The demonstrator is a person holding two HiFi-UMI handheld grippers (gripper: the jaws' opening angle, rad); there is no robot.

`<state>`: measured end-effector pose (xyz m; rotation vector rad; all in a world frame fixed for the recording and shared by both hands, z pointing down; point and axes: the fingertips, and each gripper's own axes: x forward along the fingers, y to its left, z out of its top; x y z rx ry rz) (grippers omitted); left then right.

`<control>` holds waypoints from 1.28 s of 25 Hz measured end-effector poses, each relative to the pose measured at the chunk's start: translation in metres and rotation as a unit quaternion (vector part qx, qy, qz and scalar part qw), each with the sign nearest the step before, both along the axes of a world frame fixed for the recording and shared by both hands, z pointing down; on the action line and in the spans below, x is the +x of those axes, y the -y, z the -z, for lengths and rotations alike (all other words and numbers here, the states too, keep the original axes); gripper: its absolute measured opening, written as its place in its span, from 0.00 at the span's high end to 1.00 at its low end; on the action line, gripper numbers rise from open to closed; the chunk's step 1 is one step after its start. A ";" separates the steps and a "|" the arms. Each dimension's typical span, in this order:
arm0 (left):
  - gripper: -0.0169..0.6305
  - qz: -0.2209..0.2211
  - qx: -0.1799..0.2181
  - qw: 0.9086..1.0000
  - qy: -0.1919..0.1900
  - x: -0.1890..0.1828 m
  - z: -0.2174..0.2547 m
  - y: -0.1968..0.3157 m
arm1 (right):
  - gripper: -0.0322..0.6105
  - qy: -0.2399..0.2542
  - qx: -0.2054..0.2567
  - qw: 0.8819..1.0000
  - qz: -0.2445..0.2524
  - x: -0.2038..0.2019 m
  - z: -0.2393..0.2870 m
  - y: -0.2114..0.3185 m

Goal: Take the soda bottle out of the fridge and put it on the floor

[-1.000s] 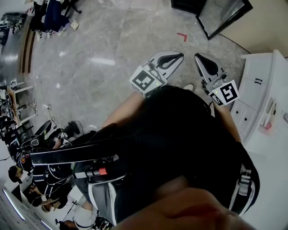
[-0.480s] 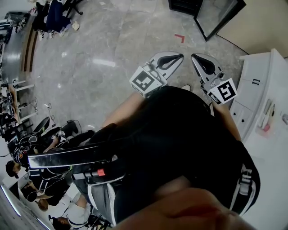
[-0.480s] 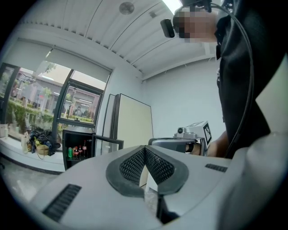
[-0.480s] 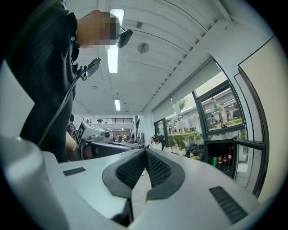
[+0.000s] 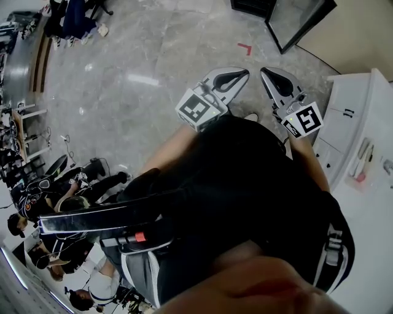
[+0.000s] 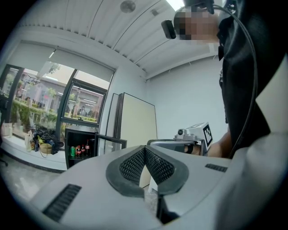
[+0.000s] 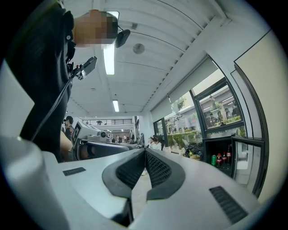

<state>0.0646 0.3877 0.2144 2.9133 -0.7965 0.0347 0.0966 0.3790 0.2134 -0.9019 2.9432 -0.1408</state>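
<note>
A small black fridge (image 5: 288,18) stands on the floor ahead with its glass door (image 6: 108,146) swung open. Inside, several dark soda bottles (image 6: 83,150) with red labels stand next to a green can (image 6: 72,152); the right gripper view shows the same bottles (image 7: 223,157) and can (image 7: 213,160). My left gripper (image 5: 232,78) and right gripper (image 5: 275,81) are held level side by side in front of my body, well short of the fridge. Both are shut, pads meeting at the tips with nothing between them, as the left gripper (image 6: 145,148) and right gripper (image 7: 145,150) show in their own views.
A red corner mark (image 5: 247,48) is on the grey marble floor between me and the fridge. A white cabinet (image 5: 362,122) stands close on my right. Seated people (image 5: 43,214) and desks line the left side. Large windows are behind the fridge.
Both grippers have moved a little forward toward the fridge, staying shut and side by side. The floor and the people at the left have shifted slightly in the head view.
</note>
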 end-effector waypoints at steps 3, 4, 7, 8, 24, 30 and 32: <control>0.97 -0.003 -0.002 1.000 -0.002 -0.009 0.001 0.017 | 0.93 -0.002 -0.003 1.000 -0.001 -0.011 0.000 0.015; 0.97 -0.006 -0.002 1.000 -0.004 -0.011 -0.001 0.024 | 0.93 -0.004 -0.004 1.000 -0.002 -0.014 -0.001 0.022; 0.97 -0.015 -0.002 1.000 -0.008 -0.018 -0.006 0.051 | 0.93 -0.009 -0.005 1.000 -0.008 -0.024 -0.004 0.047; 0.97 -0.017 0.000 1.000 -0.009 -0.022 -0.006 0.060 | 0.93 -0.010 -0.005 1.000 -0.012 -0.027 -0.004 0.057; 0.97 -0.066 0.003 0.998 -0.020 -0.099 -0.008 0.188 | 0.93 -0.024 -0.018 0.997 -0.076 -0.095 -0.012 0.181; 0.97 -0.068 0.001 0.997 -0.026 -0.105 -0.006 0.207 | 0.93 -0.026 -0.021 0.996 -0.086 -0.098 -0.011 0.197; 0.97 -0.067 0.000 0.997 -0.028 -0.103 -0.006 0.213 | 0.93 -0.026 -0.022 0.996 -0.085 -0.097 -0.012 0.202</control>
